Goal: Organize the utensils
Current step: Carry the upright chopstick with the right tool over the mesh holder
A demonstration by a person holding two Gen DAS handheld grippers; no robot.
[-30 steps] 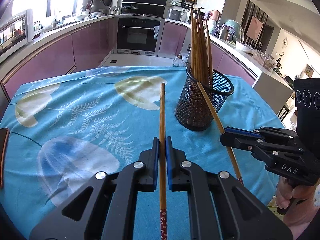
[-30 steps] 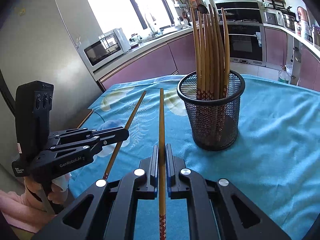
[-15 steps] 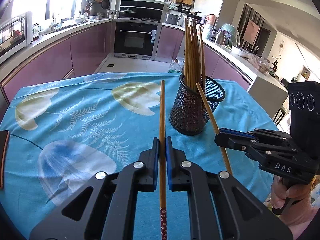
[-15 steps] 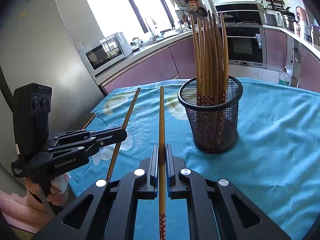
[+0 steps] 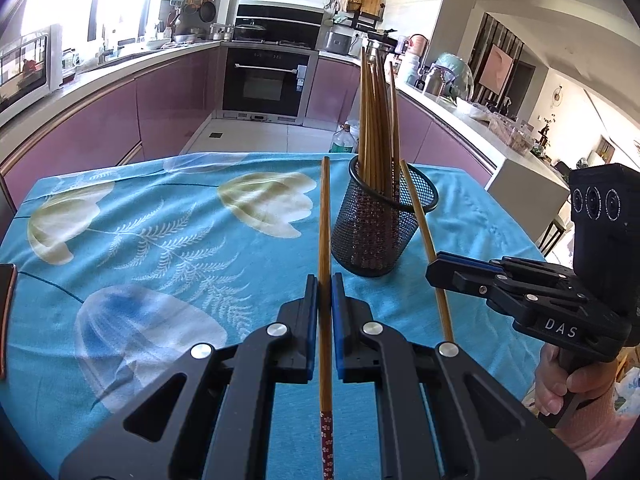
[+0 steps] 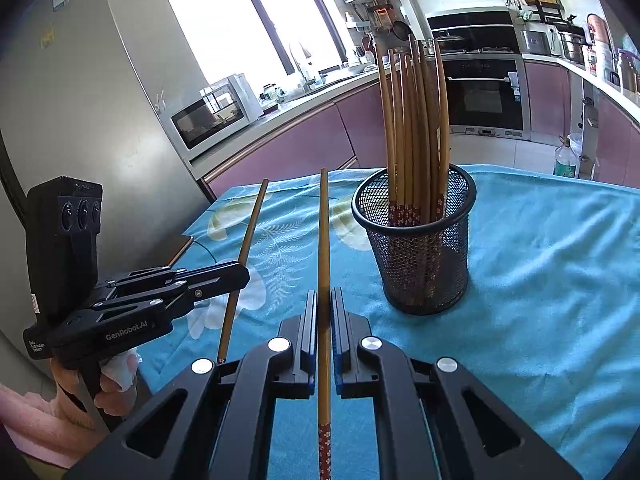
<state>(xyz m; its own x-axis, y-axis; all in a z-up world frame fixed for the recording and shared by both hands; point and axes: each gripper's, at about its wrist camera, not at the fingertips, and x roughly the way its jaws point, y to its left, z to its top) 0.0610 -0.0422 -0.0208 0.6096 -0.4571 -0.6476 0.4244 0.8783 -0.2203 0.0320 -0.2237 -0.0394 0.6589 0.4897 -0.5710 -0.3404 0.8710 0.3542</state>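
**2 chopsticks held short of the basket**

Since a second ago the black mesh basket has slid lower and looks smaller in our left view, so that camera has drawn back a little; in the right view almost nothing has changed.

Our left gripper is clenched on 1 wooden chopstick, which runs straight out between the blue pads, its patterned red end pointing back toward the camera. Our right gripper grips a second chopstick the same way. Each stick's bare tip points over the blue flowered tablecloth, above the surface and not touching it.

The basket stands upright on the cloth, ahead and right of both held sticks. It holds a bundle of chopsticks standing on end, patterned ends down, bare tips up and fanned slightly.

From the left view, the right gripper sits to the right, its stick crossing in front of the basket's rim; we cannot tell whether they touch. A hand grips its handle. From the right view, the left gripper is at the left, well apart from the basket.
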